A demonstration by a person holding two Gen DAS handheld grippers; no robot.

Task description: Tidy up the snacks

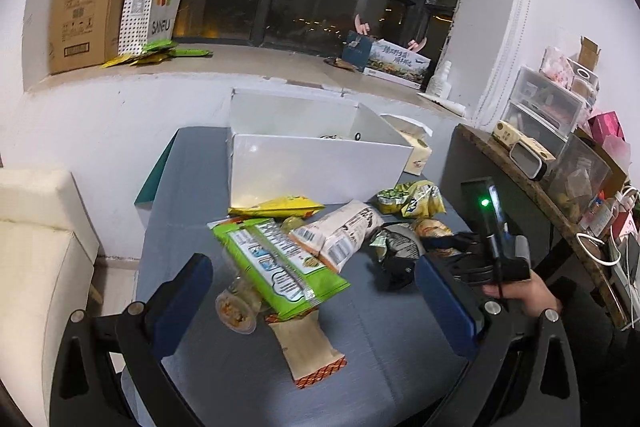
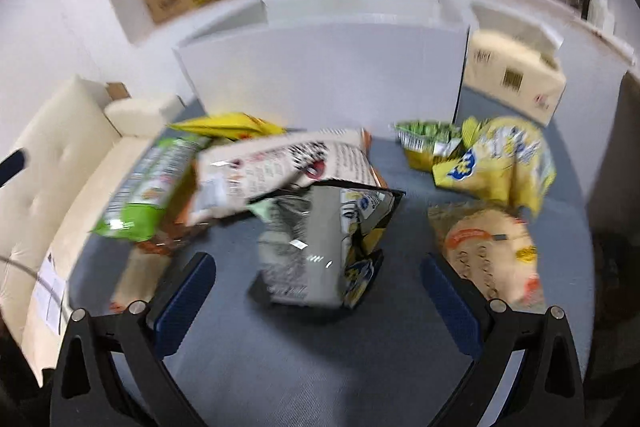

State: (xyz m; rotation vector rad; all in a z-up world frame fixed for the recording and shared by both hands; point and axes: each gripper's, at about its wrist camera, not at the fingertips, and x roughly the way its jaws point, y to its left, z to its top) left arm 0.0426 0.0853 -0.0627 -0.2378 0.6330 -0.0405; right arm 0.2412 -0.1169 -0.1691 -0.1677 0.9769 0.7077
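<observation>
1. Hovering over a grey-blue cloth-covered table (image 1: 380, 347), the left gripper (image 1: 316, 299) is standing with its blue-padded jaws wide apart and empty, framing a long bright-green flat snack packet (image 1: 280, 267) that is lying across a clear plastic cup of yellow snacks (image 1: 236, 311) and a tan paper-look wrapper with an orange checked edge (image 1: 312, 355).

2. The right gripper (image 2: 318, 291) is likewise spread open and holding nothing; between its jaws, but not touched by them, a crumpled black-and-silver foil bag (image 2: 324, 251) is sitting on the table. The right wrist view is blurred, so the gripper appears to be moving.

3. The snacks are all lying on the table in front of a large open white cardboard box (image 1: 320, 163), which I am judging to be the destination: a white-and-orange printed pouch (image 1: 340, 231), a yellow flat packet (image 1: 280, 207) against the box wall, a green-and-yellow bag cluster (image 1: 412, 201), and a tan round-printed biscuit bag (image 2: 492, 259) to the right.

4. Risks I am expecting:
   - The foil bag is crumpled and springy, so closing on a loose fold could let it slip out during lifting.
   - The white-and-orange pouch is overlapping the foil bag's top edge, so pulling the foil bag could drag the pouch along.
   - The green packet is resting on the cup lying on its side; lifting it carelessly could roll the cup and spill its contents.
   - Both grippers are working close together and could collide.
</observation>
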